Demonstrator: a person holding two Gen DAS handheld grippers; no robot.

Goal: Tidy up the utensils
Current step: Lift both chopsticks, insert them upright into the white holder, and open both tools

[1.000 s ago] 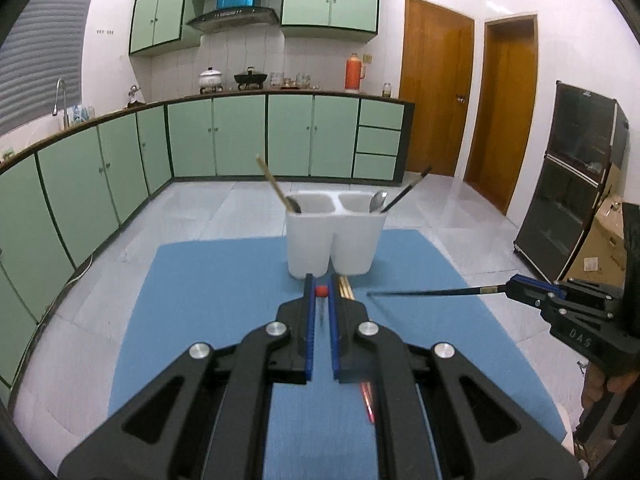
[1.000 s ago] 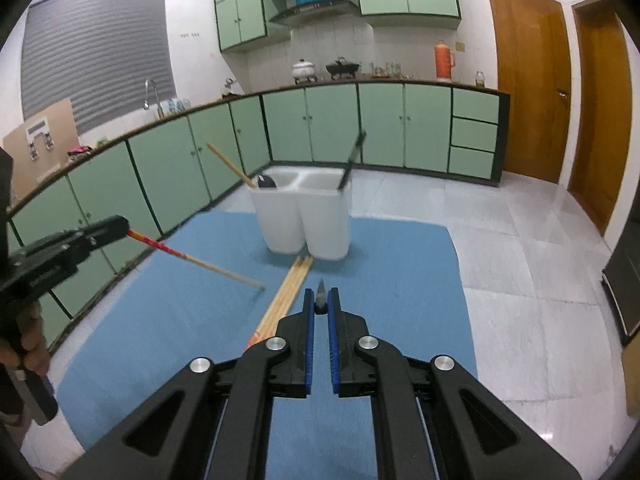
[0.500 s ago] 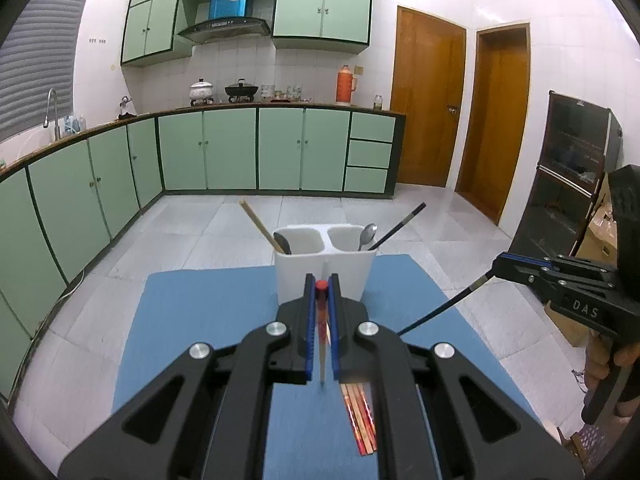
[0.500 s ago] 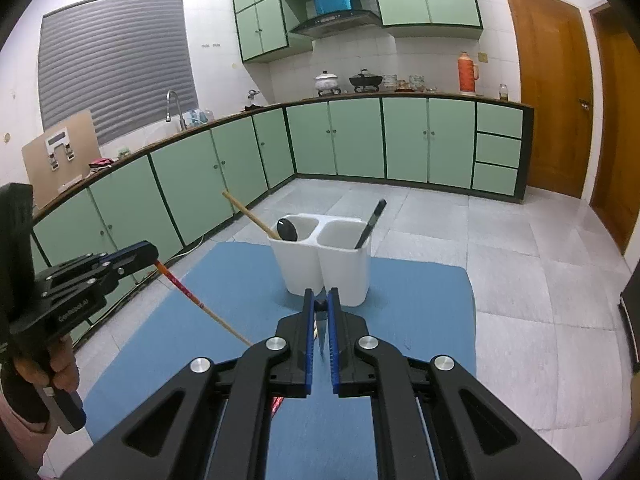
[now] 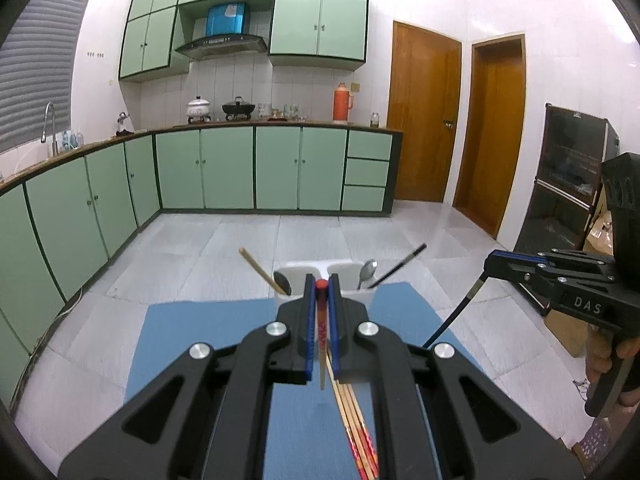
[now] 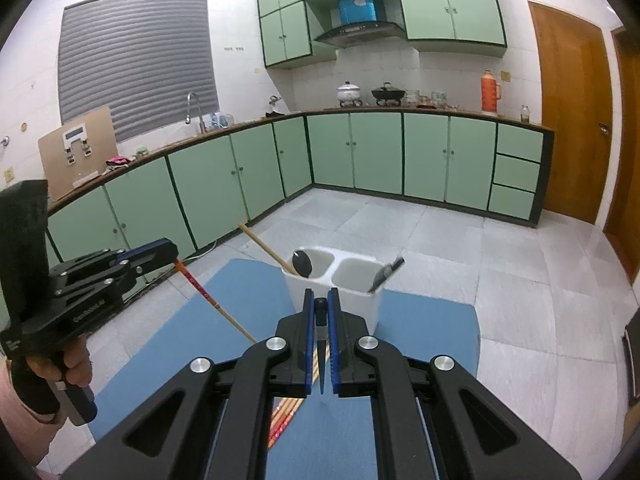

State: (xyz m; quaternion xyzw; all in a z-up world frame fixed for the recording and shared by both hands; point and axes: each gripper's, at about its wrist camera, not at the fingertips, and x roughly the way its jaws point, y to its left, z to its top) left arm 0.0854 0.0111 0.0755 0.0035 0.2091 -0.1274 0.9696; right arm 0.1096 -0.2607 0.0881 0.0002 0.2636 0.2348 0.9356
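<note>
utensil holder [image 6: 340, 292], white w/ two compartments, stands on the blue mat [image 6: 248, 304] at its far end, on a grey tiled floor. left compartment has a dark spoon [image 6: 302, 264] and a wooden stick [image 6: 264, 246] leaning out to the left; right compartment has a metal spoon [image 5: 367, 272] and a black chopstick [image 5: 398, 266] leaning right. left gripper [image 5: 321, 312] has its jaws nearly closed, pinching a red-topped chopstick [image 5: 321, 328] near its red end, the rest hanging down twd the mat, tip in the air; from the right wrist cam that same stick slants down to the right from the gripper [image 6: 160, 250]. right gripper [image 6: 320, 328] is likewise clamped narrow on a dark chopstick [image 6: 320, 340], pointed end down; in the left cam it hangs from the gripper [image 5: 500, 264] slanting down-left above the mat's right side. both grippers sit on the near side of the holder, raised above the mat. loose bundle of chopsticks [image 5: 354, 420], wood w/ red ends, lies flat on the mat under the grippers. behind: green cabinets [image 5: 228, 168] along the counter and an orange thermos [image 5: 343, 102] on it.
</note>
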